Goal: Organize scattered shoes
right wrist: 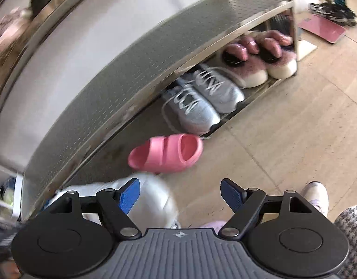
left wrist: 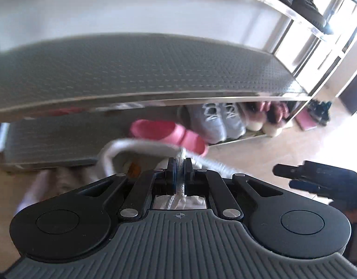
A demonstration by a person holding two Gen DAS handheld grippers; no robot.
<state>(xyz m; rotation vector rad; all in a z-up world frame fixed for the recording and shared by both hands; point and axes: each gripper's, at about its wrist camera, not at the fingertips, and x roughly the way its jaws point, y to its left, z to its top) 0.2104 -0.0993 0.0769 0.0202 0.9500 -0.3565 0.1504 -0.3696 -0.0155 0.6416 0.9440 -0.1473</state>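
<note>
1. We can read no brand, label or writing in either view; motion blur smears the shoes and the only mark we make out is a small crosshair symbol on each gripper body.
2. In the left wrist view, our left gripper point(left wrist: 180, 166) is clenched on the thin rim of a white shoe point(left wrist: 122, 150), which hangs lifted in front of the shoe rack point(left wrist: 155, 97), below its middle shelf.
3. In the right wrist view, our right gripper point(right wrist: 180, 191) stands released, blue pads point(right wrist: 129, 194) wide apart with nothing between them, hovering over the floor point(right wrist: 283, 139) in front of the rack.
4. The pink slipper point(right wrist: 166, 153) lies on the floor just beside the rack's bottom shelf; the left view shows it only in part, behind the white shoe.
5. On the rack's bottom shelf sit a pair of grey sneakers point(right wrist: 201, 100) and, next to them toward the rack's end, a pair of fluffy pink slippers point(right wrist: 255, 58).
6. Only the left view shows dark shoes point(left wrist: 304, 2) on an upper rack shelf, and the right gripper's tips at the edge.
7. Only the right view shows a person's foot in a pale shoe point(right wrist: 316, 197) and a pink flat board point(right wrist: 322, 28) on the floor beyond the rack's end.
</note>
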